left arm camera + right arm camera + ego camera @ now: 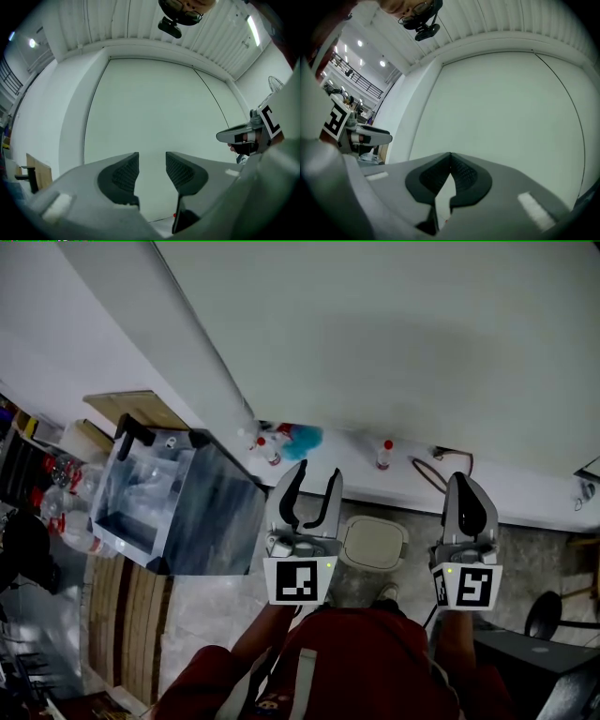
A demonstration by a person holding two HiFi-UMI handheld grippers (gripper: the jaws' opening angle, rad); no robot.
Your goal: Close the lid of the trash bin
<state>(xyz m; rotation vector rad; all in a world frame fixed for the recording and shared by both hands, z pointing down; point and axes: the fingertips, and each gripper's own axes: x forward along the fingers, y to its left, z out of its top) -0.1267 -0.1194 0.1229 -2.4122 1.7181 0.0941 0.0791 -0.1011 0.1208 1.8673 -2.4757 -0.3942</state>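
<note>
A small trash bin (373, 544) with a cream, rounded-square lid stands on the floor by the white wall; the lid lies flat over it. In the head view both grippers are held up in front of the person, well above the bin. My left gripper (319, 471) is to the bin's left, its jaws apart with nothing between them (152, 158). My right gripper (462, 478) is to the bin's right, its tips pressed together on nothing (450, 155). Both gripper views look at the bare white wall, and the bin is hidden from them.
A grey box-like cart (178, 507) with a clear bin stands to the left, over wooden slats (131, 615). Bottles (382, 455), a blue item (303, 439) and a looped cable (441, 471) lie along the wall's base. A dark chair (548, 615) is at the right.
</note>
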